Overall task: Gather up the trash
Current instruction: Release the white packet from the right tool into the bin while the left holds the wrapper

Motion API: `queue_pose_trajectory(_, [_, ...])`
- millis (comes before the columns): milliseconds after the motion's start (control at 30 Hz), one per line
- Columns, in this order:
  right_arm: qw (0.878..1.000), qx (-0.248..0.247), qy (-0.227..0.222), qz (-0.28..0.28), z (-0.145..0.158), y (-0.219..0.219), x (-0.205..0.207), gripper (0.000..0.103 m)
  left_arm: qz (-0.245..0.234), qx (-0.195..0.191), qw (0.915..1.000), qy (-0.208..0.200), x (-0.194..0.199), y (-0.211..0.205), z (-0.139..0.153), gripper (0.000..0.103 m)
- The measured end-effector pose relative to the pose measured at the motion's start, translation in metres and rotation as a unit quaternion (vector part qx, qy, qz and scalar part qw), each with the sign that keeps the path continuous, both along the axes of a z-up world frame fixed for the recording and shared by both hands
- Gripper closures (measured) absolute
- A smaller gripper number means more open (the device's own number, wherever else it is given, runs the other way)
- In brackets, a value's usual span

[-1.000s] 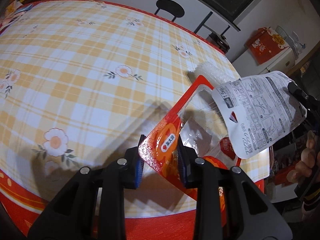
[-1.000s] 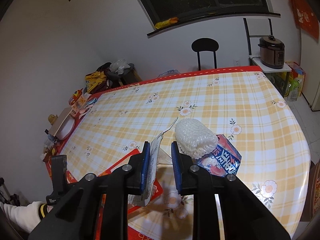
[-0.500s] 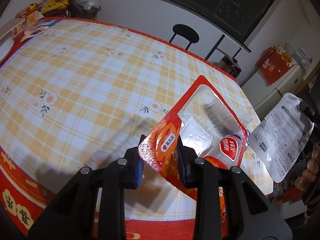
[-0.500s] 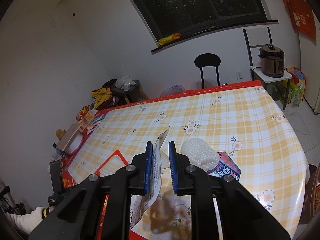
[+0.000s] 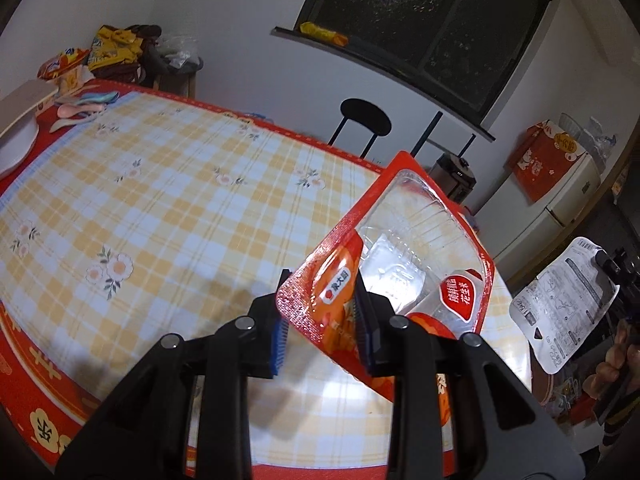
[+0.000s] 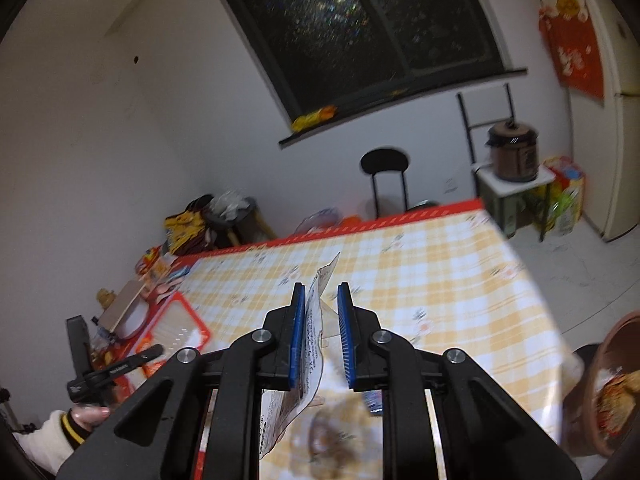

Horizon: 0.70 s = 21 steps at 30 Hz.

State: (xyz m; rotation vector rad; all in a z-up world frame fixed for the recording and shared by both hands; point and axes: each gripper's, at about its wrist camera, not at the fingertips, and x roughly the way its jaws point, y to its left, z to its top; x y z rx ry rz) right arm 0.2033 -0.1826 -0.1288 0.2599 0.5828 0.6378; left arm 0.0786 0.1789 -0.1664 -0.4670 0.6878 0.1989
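— What could go wrong from here, do you reckon?

— The left gripper [image 5: 320,316] has its jaws pinching one corner of the red tray [image 5: 404,264], and all the rest sticks up and off to its right, over the table [image 5: 160,216]. It's glossy film over thin clear plastic, slick stuff. I'd guess a quick swing could let it pivot or slide out of the pads.

— And the other one?

— The right gripper [image 6: 322,334] has a white pouch [image 6: 310,344] between its jaws. The sheet lies against the left pad, but there's a visible gap to the right pad, so I can't tell how firmly it's held. It's flat, floppy and printed with small black text; most of it hangs below the jaws and a pointed corner pokes up past the tips. Limp like that, it could slip out or snag the table edge.

— Where does it all go?

— Probably the brown bin [image 6: 612,380], low and to the right of the right gripper, with wrappers already inside. Only its rim shows, so a careless drop might miss it.

— The table itself?

— Smooth yellow checked oilcloth with little flowers and a red border.
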Motion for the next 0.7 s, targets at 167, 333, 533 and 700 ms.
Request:
queue_pose_trajectory(167, [0.998,-0.012,-0.025,-0.054,0.018,-0.050,0.002,0.085,-0.020,0.001,0.9997,-0.013,0.011,-0.020,0.015,0.072])
queue_pose_trajectory(333, [0.992,-0.040,-0.034,-0.113,0.023,-0.114,0.003,0.085,-0.045,0.000,0.9988,-0.018,0.025,-0.047,0.023,0.072])
queue_pose_trajectory(533, [0.980,-0.081,-0.027,-0.182,0.019,-0.200,0.008,0.085,-0.067,-0.004,0.9975,-0.022,0.041,-0.083,0.029,0.072])
queue_pose_trajectory(700, [0.965,-0.111,-0.017,-0.237,0.008,-0.267,0.017,0.085,-0.081,0.002,0.9965,-0.020,0.051,-0.114,0.034,0.072])
